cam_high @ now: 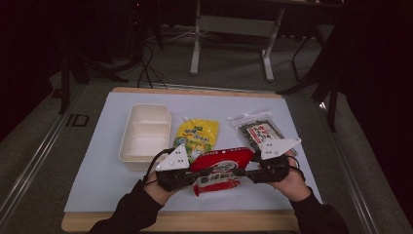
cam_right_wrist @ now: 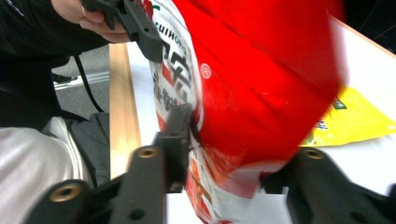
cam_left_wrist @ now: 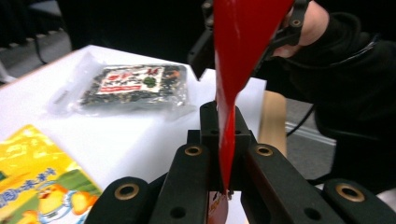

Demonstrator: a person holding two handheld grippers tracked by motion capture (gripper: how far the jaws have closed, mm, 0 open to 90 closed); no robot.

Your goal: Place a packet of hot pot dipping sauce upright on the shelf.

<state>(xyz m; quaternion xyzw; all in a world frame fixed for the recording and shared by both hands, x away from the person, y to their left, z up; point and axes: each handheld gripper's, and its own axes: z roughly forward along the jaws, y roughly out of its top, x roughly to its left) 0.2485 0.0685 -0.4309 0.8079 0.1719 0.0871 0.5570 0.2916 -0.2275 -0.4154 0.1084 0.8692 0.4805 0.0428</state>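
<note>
We hold the red pouch clamped in both grippers, left and right; pull evenly, near table edge.

A white tray with two compartments sits at the left of the white mat. Just beside it lies a yellow pouch — flat, spout pointing away. Farther right, apart from it, a clear packet of something dark — possibly seaweed — with a red-and-white label.
</note>
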